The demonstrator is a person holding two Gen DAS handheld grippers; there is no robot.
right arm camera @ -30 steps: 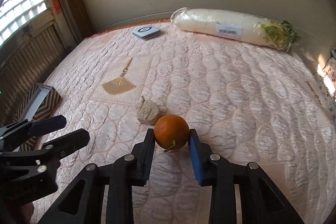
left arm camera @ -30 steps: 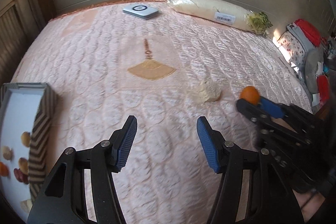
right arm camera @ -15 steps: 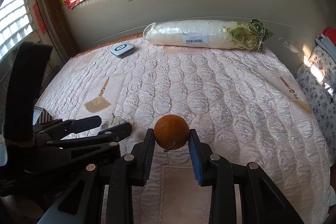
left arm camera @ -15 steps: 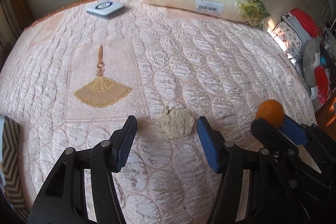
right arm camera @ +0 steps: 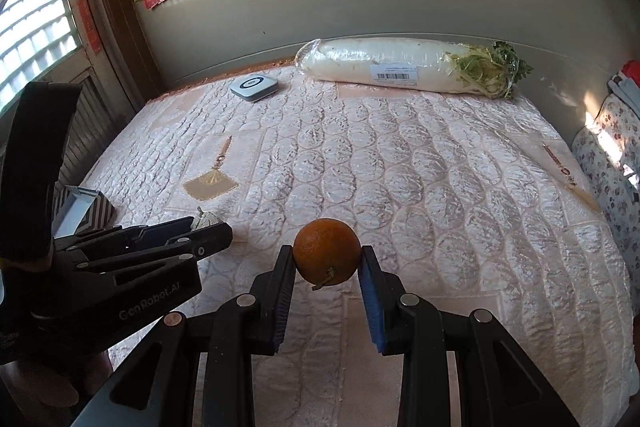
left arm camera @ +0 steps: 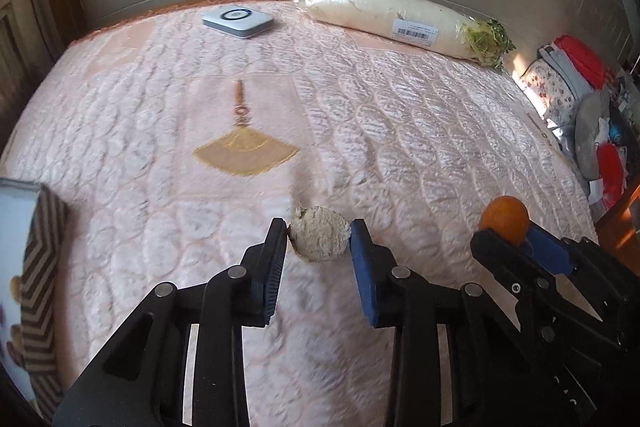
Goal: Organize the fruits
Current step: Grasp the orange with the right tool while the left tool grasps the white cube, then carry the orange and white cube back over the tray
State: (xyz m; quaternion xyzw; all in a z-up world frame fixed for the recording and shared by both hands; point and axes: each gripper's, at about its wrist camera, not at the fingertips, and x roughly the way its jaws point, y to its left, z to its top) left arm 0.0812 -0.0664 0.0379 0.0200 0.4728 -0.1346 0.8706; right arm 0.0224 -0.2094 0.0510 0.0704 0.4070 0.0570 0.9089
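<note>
Step in hand: a pale rough fruit (left arm camera: pixel 319 239) was being gripped on the quilt (left arm camera: pixel 400 147) by the left gripper (left arm camera: pixel 319 247), while an orange (right arm camera: pixel 327 251) was carried by the right gripper (right arm camera: pixel 327 267).
Left gripper: the jaws were closing, with the pale fruit between them and both pads at or on its sides; firm pressure could not be told from the blurred left wrist view.
Right gripper: the jaws were clamped on the orange, which was held clear of the quilt.
Pale fruit, place: it was seen near the front of the quilt, below and right of the fan motif (left arm camera: pixel 245 151).
Tray (left arm camera: pixel 36 267): it was seen at the left edge, well apart from both fruits; small fruit shapes were shown on its pale inside, though print or real fruit could not be told.
Next move, judged: the grip would need to be completed and the fruit lifted straight up, then both fruits carried left to the tray, presumably their goal.
Count, fruits in jaws: two, one per gripper.
Count, grippers: two.
Count, other things on the quilt: one wrapped radish (left arm camera: pixel 400 17) and one flat white device (left arm camera: pixel 238 21), both at the far edge.
</note>
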